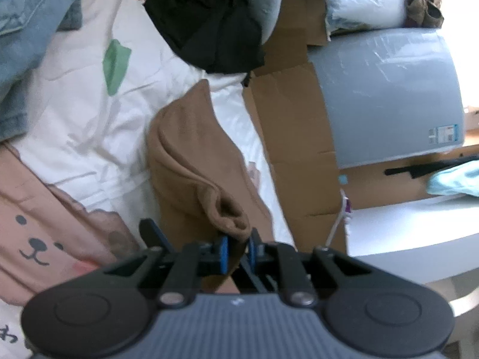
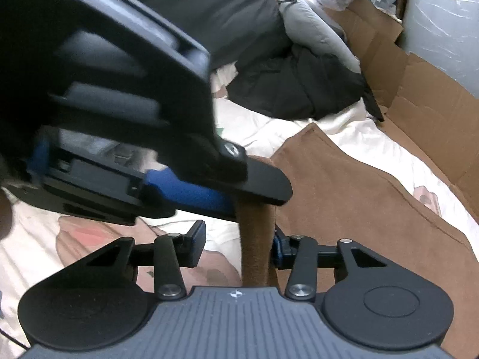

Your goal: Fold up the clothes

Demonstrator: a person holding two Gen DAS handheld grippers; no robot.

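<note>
Fingers: we clamp the brown garment (image 1: pixel 191 161) with our left gripper (image 1: pixel 238 249); our right gripper (image 2: pixel 236 243) is spread, cloth between its pads but not pinched.

Left blue pads (image 1: pixel 224 246) bite a bunched edge, lifting it off the bedsheet (image 1: pixel 74 113) while the rest of the garment drapes flat there, likely to carry that edge over for a fold. In the right wrist view the left gripper (image 2: pixel 227 200) sits just above and ahead of ours, tilted down, holding the same hanging strip of the brown garment (image 2: pixel 344 197); we read this as a handover or a second grip point. Both tools point toward the cardboard (image 1: pixel 287 137) and a dark clothes pile (image 1: pixel 209 21) beyond.
</note>
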